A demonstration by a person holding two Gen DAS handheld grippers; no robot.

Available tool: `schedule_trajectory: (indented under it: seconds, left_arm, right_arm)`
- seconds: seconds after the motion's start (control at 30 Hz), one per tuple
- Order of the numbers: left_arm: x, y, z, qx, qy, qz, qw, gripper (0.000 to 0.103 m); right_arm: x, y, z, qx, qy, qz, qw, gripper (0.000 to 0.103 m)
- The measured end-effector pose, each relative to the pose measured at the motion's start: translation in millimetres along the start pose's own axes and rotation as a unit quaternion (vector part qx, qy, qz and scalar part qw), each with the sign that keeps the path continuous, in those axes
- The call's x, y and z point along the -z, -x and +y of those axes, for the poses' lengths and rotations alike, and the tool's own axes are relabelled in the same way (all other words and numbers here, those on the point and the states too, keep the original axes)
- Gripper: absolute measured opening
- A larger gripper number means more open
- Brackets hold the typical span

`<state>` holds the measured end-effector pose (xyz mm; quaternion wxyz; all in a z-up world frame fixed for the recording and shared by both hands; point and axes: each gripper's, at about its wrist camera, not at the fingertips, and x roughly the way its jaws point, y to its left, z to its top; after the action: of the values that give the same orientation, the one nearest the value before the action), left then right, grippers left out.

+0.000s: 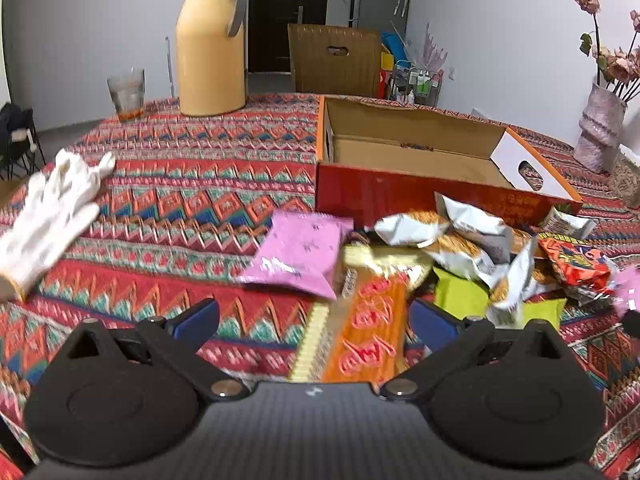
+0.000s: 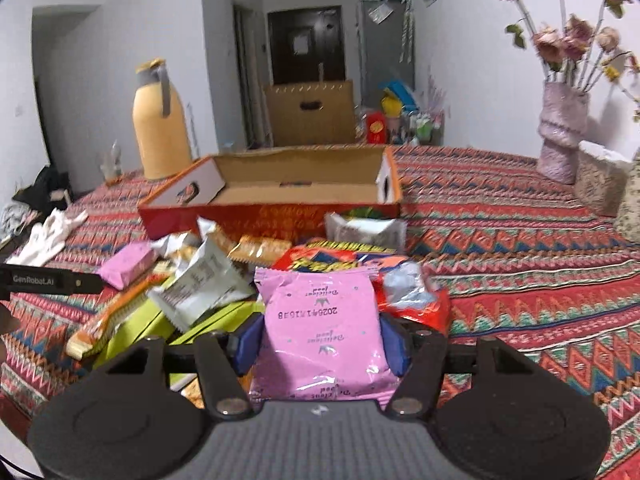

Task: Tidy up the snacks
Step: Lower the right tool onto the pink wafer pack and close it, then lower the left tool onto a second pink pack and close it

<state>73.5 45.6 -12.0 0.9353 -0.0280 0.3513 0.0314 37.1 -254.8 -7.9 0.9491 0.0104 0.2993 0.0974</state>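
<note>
The right gripper (image 2: 320, 344) squeezes a pink snack bag (image 2: 320, 320) by its sides. It looks light, soft and slippery, so hold its middle gently. The left gripper (image 1: 314, 322) is wide apart, holding nothing.

A tall yellow thermos jug (image 1: 211, 40) with a grey lid and handle stands upright at the far side of the surface (image 1: 168, 184), which wears a red zigzag-patterned cloth. Just left of the jug is a clear drinking glass (image 1: 127, 93). White gloves (image 1: 52, 208) lie crumpled near the left edge. At the far right, a pale textured vase (image 2: 562, 136) holds dried pink flowers (image 2: 560, 40). Behind, a brown cardboard carton (image 1: 335, 60) stands before a dark door (image 1: 286, 16).
</note>
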Motion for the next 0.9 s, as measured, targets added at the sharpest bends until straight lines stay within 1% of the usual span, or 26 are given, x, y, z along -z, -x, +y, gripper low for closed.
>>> schedule_trajectory:
  seconds: [0.13, 0.37, 0.57, 0.63, 0.77, 0.9]
  left_arm:
    - [-15, -7, 1, -0.015, -0.022, -0.003, 0.9996, 0.103]
    - [-34, -36, 5, -0.036, -0.03, 0.019, 0.9987, 0.103]
    - [-44, -73, 5, -0.04, -0.031, 0.048, 0.9975, 0.103]
    - [-46, -86, 6, -0.037, -0.028, 0.061, 0.997, 0.103]
    - [-45, -105, 5, -0.042, -0.025, 0.077, 0.9959, 0.103]
    - [-44, -112, 7, -0.024, -0.019, 0.084, 0.996, 0.093]
  right_arm:
    - [-4, 0, -10, 0.02, -0.01, -0.009, 1.0, 0.06]
    - [-14, -21, -33, 0.054, -0.036, -0.009, 0.998, 0.06]
    - [-24, -41, -49, 0.078, -0.053, -0.007, 0.995, 0.06]
    - [-27, -47, -52, 0.082, -0.059, -0.007, 0.995, 0.06]
    - [-28, -53, -56, 0.084, -0.063, -0.005, 0.994, 0.06]
    - [-27, -58, -58, 0.082, -0.063, 0.0, 0.995, 0.06]
